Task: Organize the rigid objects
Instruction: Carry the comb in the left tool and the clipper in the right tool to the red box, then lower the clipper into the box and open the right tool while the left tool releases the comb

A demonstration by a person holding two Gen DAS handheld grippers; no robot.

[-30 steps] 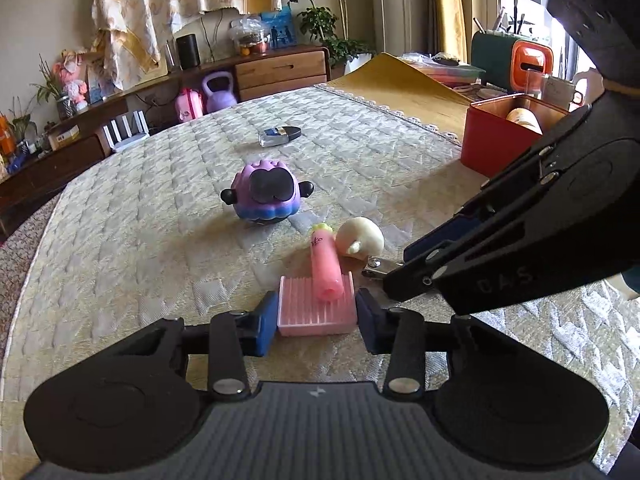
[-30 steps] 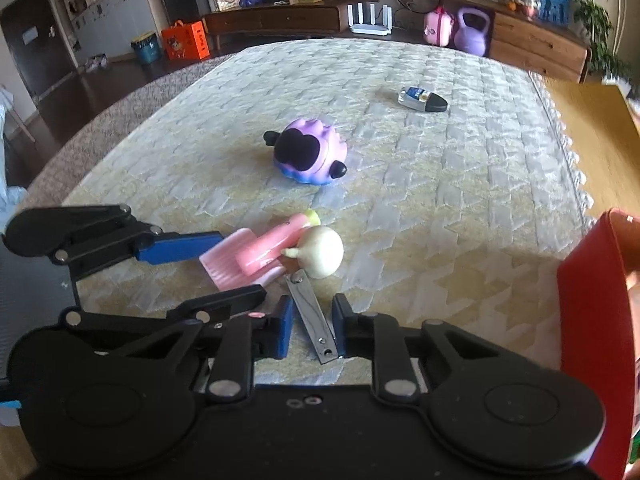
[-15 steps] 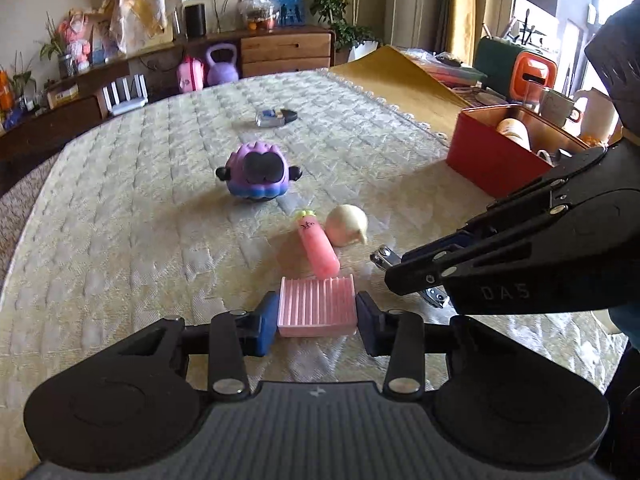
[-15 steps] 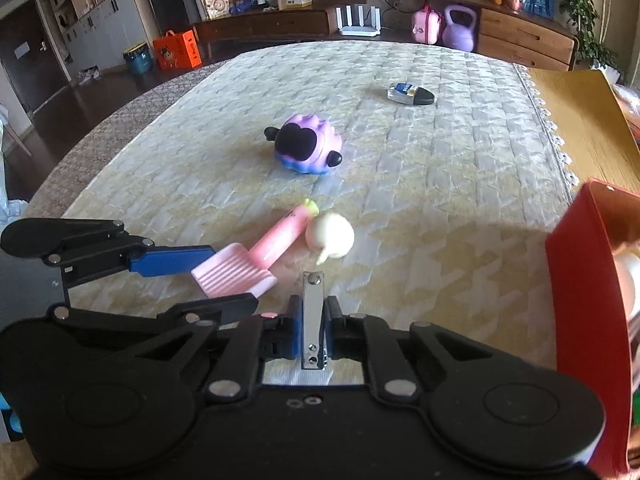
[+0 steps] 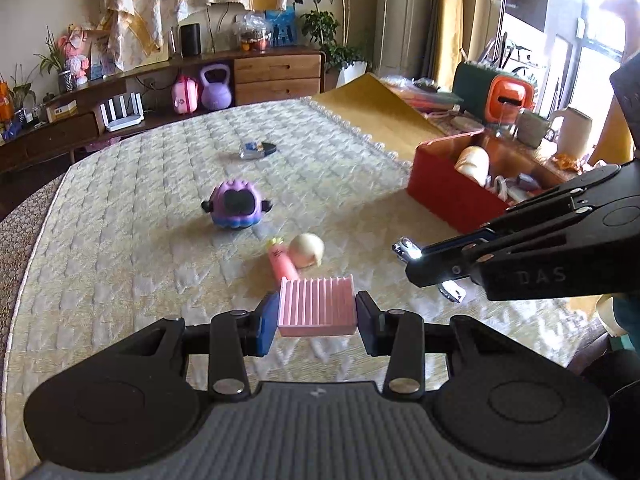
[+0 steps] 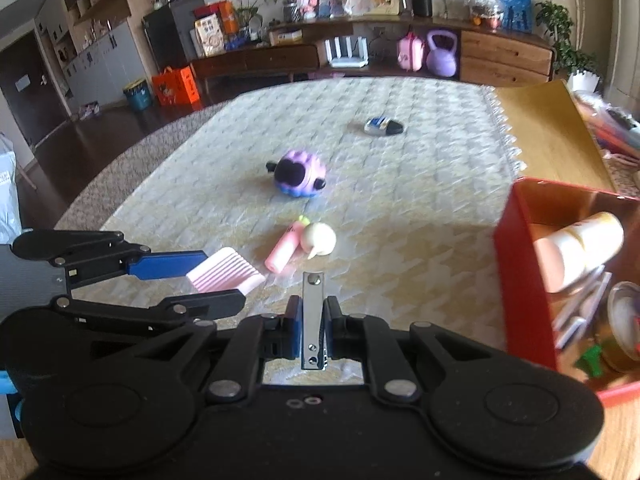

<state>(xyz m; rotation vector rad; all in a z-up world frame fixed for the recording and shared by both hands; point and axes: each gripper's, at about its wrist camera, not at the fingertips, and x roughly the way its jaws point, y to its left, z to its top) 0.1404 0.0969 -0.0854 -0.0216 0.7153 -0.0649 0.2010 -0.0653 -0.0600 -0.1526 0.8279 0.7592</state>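
Above the cloth [image 5: 120, 264], right gripper [image 6: 311, 320] clamps nail clipper [image 6: 313, 312].

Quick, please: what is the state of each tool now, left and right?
Left tool: closed on the pink ribbed block.
Right tool: closed on the metal nail clipper.

Black plastic left gripper [image 5: 316, 316], blue pads, silver screws, ribbed grey body, right gripper [image 6: 310, 320] black too, "DAS" embossed on its side

Your right gripper [image 6: 312, 330] pinches a nail clipper [image 6: 313, 320] (raised off the cloth), left of the red box [image 6: 520, 264]; your left gripper [image 6: 208, 284] clamps a pink block [image 6: 226, 270].
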